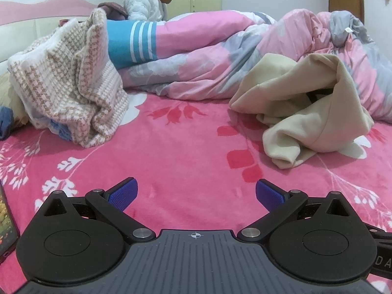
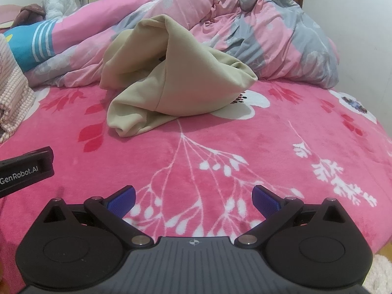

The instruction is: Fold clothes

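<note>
A crumpled beige garment lies in a heap on the pink floral bedspread, to the right in the left wrist view and ahead, slightly left, in the right wrist view. My left gripper hovers low over the bedspread, open, with nothing between its blue pads. My right gripper is also open and empty, well short of the garment. The left gripper's body shows at the left edge of the right wrist view.
A pink-and-white checked knit pile sits at the left. A bunched pink and grey quilt runs along the back. A person in a white jacket sits behind it. A phone lies at the far left. The bed edge drops off at the right.
</note>
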Demonstrator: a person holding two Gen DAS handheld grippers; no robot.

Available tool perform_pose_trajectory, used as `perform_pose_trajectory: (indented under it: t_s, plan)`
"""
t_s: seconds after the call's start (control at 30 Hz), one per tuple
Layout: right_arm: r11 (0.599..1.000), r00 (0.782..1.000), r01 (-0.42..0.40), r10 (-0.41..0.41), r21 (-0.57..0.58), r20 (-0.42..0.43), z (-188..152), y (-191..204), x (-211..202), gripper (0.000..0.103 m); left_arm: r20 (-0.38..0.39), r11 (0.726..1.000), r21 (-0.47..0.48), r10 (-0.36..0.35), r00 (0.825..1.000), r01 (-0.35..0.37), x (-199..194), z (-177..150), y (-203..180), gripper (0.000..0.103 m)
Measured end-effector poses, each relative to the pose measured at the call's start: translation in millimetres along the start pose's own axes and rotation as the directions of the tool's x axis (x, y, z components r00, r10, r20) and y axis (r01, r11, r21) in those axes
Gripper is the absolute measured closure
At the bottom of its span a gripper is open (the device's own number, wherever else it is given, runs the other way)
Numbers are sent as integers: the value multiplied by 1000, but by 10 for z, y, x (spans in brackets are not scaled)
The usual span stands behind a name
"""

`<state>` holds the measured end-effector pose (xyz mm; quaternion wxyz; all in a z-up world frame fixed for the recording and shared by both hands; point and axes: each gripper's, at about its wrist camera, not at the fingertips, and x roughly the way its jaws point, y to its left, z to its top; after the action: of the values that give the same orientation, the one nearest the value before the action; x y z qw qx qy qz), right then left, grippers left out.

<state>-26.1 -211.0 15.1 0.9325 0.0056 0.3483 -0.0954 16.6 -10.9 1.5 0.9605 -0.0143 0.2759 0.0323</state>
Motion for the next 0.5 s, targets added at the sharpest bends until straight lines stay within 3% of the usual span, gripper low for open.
perform_pose_trajectory:
  t_s: [0.5]
  plan:
    - [1000,1000,-1,1,6,0,-4,-17,38,0,-9,1000,-4,-28,1000,28,68,-39,-1,0]
